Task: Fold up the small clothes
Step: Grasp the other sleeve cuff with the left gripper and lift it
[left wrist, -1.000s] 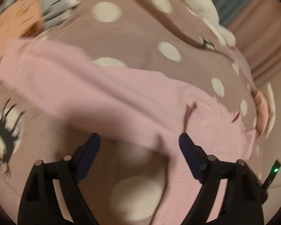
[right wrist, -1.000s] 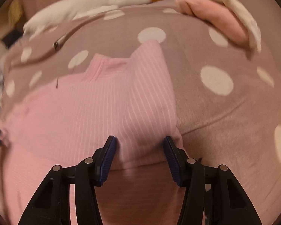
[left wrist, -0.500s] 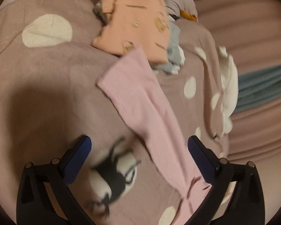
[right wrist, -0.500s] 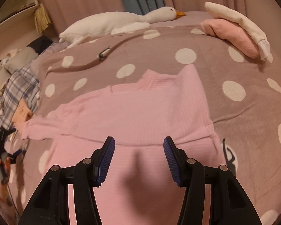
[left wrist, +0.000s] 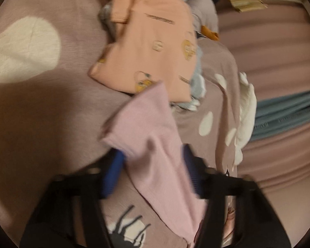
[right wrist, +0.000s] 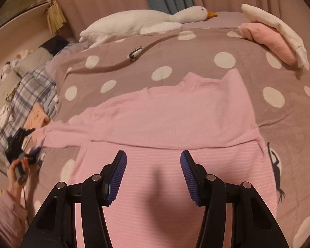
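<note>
Pink top (right wrist: 171, 119) spread across the middle of a dotted bedspread (right wrist: 223, 60), one sleeve folded over the chest, the other stretched toward the spread's left edge. Left gripper (left wrist: 153, 171) at that sleeve's (left wrist: 150, 136) cuff, blue pads either side of the cloth; blur hides whether the jaws actually pinch it — cannot tell. Seen from the right wrist, left gripper small at the sleeve end (right wrist: 22, 144), held in a hand (right wrist: 16, 175). Right gripper (right wrist: 153, 175) above the top's lower half, jaws wide apart, nothing between them, its shadow on the ribbed fabric. Orange garment (left wrist: 155, 47) just beyond the cuff, on a heap with plaid cloth (right wrist: 29, 91) at the left edge. Plush goose (right wrist: 138, 22) along the far edge. Folded pink and white clothes (right wrist: 270, 39) stacked at the far right corner. Dark strap with a clip (right wrist: 135, 53) lying on the spread between goose and top.
</note>
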Action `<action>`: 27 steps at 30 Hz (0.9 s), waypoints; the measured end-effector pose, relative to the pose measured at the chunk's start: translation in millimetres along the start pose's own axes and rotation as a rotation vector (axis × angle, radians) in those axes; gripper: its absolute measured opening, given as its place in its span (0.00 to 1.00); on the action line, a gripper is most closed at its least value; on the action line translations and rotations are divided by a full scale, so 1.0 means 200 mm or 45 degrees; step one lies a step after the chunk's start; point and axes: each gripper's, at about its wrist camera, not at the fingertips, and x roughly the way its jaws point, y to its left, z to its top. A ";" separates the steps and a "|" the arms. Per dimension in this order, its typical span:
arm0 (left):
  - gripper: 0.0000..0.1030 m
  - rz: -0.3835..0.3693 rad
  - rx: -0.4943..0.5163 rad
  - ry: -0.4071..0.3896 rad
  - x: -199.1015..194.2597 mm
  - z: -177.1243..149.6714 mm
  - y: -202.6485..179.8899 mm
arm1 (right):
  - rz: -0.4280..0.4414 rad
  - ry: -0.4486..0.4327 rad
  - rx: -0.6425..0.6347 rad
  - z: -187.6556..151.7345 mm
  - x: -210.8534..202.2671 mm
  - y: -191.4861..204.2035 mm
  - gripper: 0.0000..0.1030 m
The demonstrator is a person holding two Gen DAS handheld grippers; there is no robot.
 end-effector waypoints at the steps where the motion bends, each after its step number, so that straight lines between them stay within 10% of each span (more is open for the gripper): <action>1: 0.31 0.008 -0.018 -0.002 0.01 0.01 0.01 | 0.002 -0.001 -0.009 0.00 0.00 0.01 0.53; 8: 0.12 0.077 0.086 -0.060 -0.02 0.02 -0.07 | 0.004 -0.002 0.013 -0.01 0.01 -0.01 0.53; 12: 0.06 0.016 0.357 -0.074 -0.09 -0.08 -0.36 | 0.017 -0.012 0.043 -0.02 -0.01 -0.04 0.53; 20: 0.07 -0.187 0.929 0.015 -0.08 -0.67 -1.14 | 0.076 -0.051 0.218 -0.05 -0.06 -0.19 0.53; 27: 0.08 -0.323 0.996 0.240 0.13 -1.17 -1.43 | 0.092 -0.076 0.355 -0.08 -0.12 -0.40 0.53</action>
